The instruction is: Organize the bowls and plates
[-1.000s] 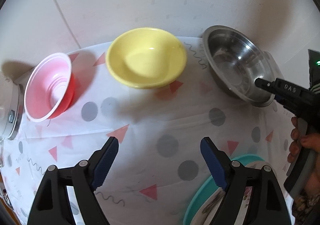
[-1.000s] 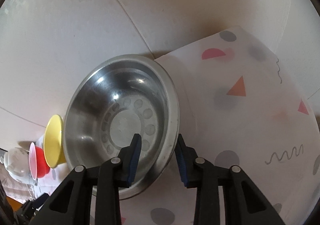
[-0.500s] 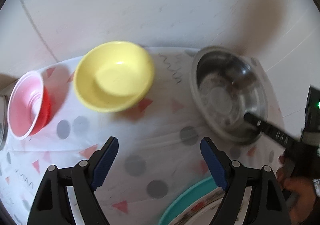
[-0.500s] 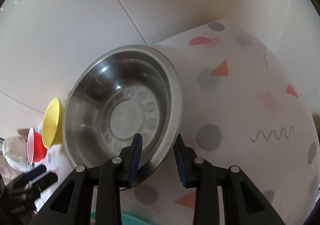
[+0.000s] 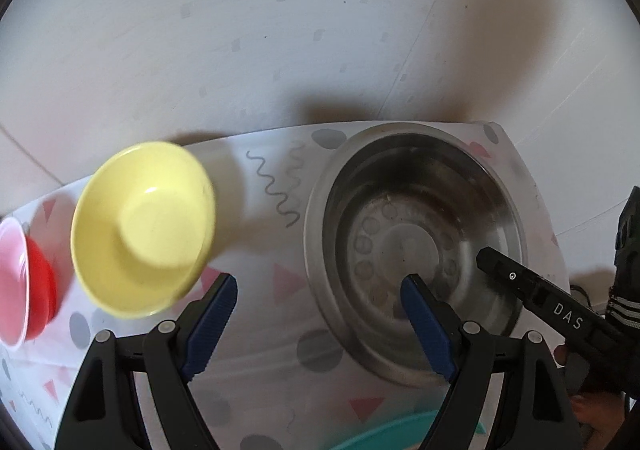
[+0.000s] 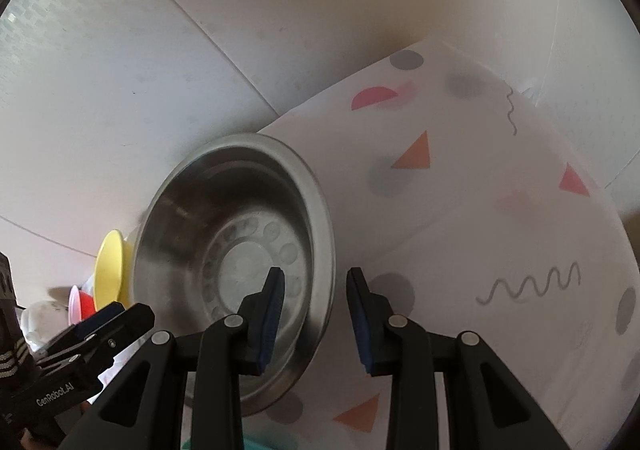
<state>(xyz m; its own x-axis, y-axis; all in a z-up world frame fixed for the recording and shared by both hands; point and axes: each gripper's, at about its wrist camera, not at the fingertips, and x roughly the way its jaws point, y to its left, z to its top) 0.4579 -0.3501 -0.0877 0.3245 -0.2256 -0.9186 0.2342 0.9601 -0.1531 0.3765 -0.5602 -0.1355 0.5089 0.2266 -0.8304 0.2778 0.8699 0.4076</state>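
Steel bowl (image 6: 236, 246) sitting lower centre | right gripper (image 6: 316, 314) straddling its rim, not clamping | left gripper (image 5: 320, 326) hanging released | bowls remaining unstacked

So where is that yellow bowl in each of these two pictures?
Left wrist view: the yellow bowl sits left of centre, on the patterned cloth.
Right wrist view: only its edge shows at far left, behind the steel bowl.
Shared landmark: the steel bowl.
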